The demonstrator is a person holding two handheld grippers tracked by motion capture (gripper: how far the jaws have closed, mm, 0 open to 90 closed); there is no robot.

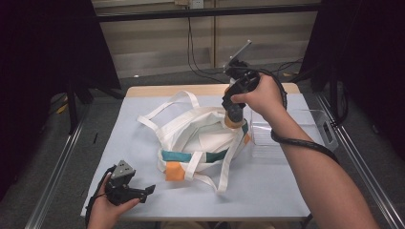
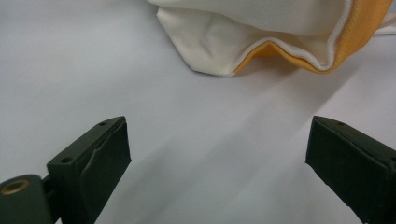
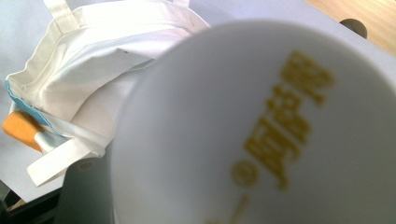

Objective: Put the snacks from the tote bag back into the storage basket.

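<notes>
High view: a white cloth tote bag (image 1: 203, 138) with teal and orange trim lay crumpled at the centre of the frame on the pale table (image 1: 143, 129), its straps spread toward the upper left and bottom. The right gripper (image 1: 232, 116) pointed down over the bag's right rim, held by the right hand (image 1: 260, 95). A clear plastic box (image 1: 286, 131) stood just right of the bag. The left gripper (image 1: 143, 191) rested at lower left, well apart from the bag.

Left gripper view: both jaws stood wide apart with bare table between them; the bag's white and orange corner (image 2: 261, 42) lay at top centre.

Right gripper view: a white cup (image 3: 261, 135) with gold lettering sat close against the lens, blurred; the jaws appeared clamped on it. The bag (image 3: 88, 79) lay at upper left.
</notes>
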